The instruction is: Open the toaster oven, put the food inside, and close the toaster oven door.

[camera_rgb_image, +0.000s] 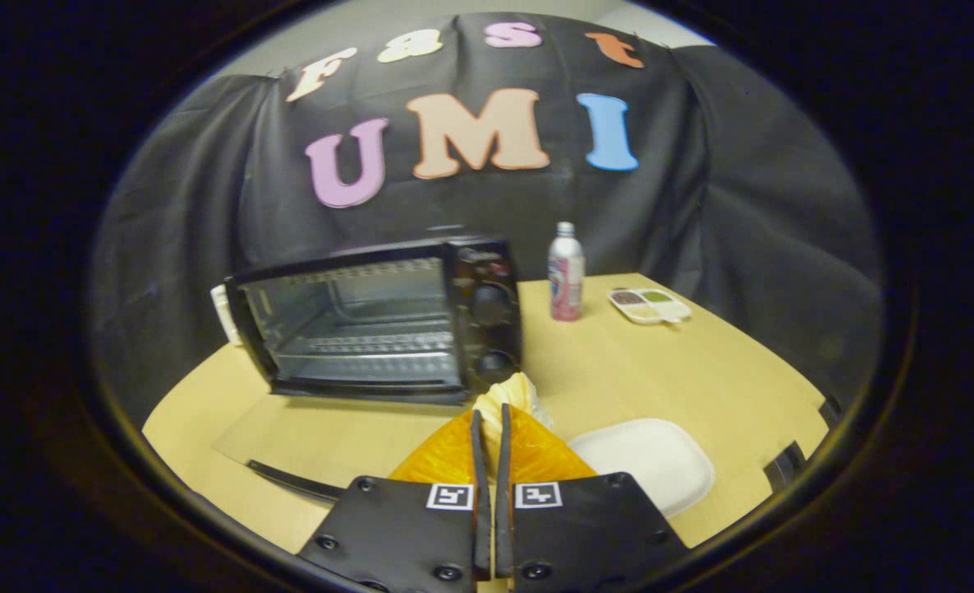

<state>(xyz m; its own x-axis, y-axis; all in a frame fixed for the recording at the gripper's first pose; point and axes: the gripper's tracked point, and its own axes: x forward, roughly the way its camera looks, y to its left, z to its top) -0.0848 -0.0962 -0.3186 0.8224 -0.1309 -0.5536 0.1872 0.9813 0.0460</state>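
Gripper view: the claw point(491, 416) is clenched on 1 packet of food point(513, 403), its 2 fingers point(477, 461) nearly touching with the pale twisted top of the wrapper pinched between them; orange wrapping bulges out on both sides. Just ahead stands 1 toaster oven point(384, 321) on the wooden counter point(660, 371), its door point(314, 441) dropped flat toward the claw, the wire rack inside bare. Beside the claw's right finger lies 1 white plate point(648, 461). Beyond, near the counter's far edge, stand 1 bottle point(566, 272) and 1 small divided dish point(649, 305).
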